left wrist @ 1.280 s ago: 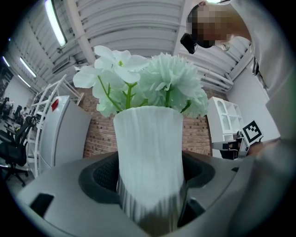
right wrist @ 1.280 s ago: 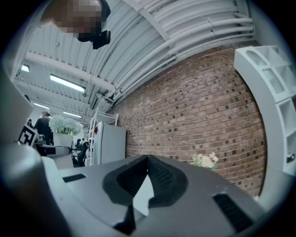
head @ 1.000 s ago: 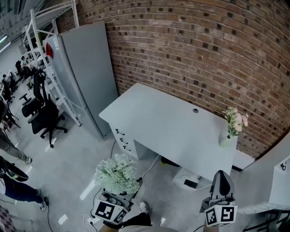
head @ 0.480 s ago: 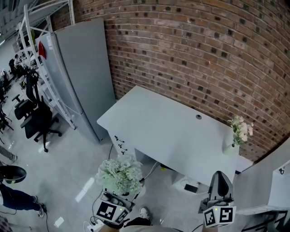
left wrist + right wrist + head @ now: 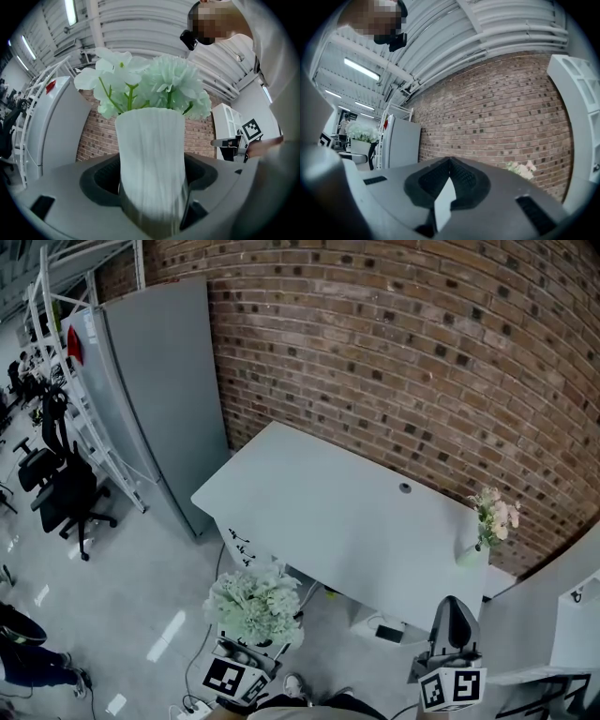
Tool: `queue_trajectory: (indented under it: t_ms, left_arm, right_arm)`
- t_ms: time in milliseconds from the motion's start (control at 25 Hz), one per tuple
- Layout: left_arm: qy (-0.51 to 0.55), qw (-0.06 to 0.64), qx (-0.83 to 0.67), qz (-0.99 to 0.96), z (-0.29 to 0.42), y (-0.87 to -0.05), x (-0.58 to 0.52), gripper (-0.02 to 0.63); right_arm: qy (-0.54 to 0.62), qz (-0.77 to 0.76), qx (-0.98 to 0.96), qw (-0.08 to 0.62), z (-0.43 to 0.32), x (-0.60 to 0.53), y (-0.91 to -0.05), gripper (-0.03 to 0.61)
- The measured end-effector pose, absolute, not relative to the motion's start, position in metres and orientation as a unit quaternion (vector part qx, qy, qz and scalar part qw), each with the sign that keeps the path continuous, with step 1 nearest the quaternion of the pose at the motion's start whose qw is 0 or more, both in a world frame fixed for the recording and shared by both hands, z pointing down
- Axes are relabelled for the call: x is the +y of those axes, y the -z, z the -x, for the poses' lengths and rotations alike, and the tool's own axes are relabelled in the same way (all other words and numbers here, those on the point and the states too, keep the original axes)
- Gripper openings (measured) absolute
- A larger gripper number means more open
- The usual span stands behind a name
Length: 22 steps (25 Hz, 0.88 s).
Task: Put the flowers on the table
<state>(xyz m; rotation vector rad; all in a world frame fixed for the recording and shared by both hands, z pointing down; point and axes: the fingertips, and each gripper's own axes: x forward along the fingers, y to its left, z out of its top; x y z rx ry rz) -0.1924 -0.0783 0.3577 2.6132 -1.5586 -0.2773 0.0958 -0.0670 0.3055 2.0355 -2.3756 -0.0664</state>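
Found at 7 o'clock of the head view the left gripper [image 5: 249,647], clamped on a ribbed white vase [image 5: 150,159] of pale flowers [image 5: 255,604], held over the floor just short of the table [image 5: 319,512], with vase and jaws hidden there under the blooms. Recorded at 5 o'clock the right gripper [image 5: 457,607], jaws together on nothing, marker cube near the frame edge. Noted at 3 o'clock, on the table's far right end, a second small bouquet [image 5: 493,515], too small for detail.

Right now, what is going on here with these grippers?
A person holds a gripper in each hand. The left gripper is shut on a white vase of pale flowers, upright, above the floor, short of the table. The right gripper is shut and empty. A smaller bouquet stands at the table's far right corner.
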Motion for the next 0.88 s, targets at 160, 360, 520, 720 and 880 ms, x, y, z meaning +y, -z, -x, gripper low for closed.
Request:
queue_trajectory:
  t_ms: [160,360,520,720,880]
  left_arm:
    - [0.087,0.045,-0.510,-0.854,0.185,-0.358,-0.086,0.388]
    - [0.088,0.033,-0.521,-0.849,0.171,-0.351,-0.103,0.388]
    - [0.086,0.024,-0.538,-0.838,0.153,-0.342,-0.117,0.388]
    - [0.085,0.008,-0.558,-0.826,0.125,-0.337,-0.138,0.388]
    - [0.078,0.008,-0.563,-0.823,0.112,-0.341,-0.146,0.388]
  right_arm:
    - [0.017,-0.647,-0.762,0.000,-0.100,-0.077,-0.307,0.017]
    - [0.022,-0.639,-0.769,-0.013,-0.116,-0.100,-0.303,0.017]
    - [0.021,-0.628,-0.777,-0.021,-0.139,-0.127,-0.297,0.017]
    - [0.022,-0.615,-0.788,-0.026,-0.172,-0.154,-0.298,0.017]
    - [0.019,-0.612,-0.791,-0.021,-0.186,-0.165,-0.305,0.017]
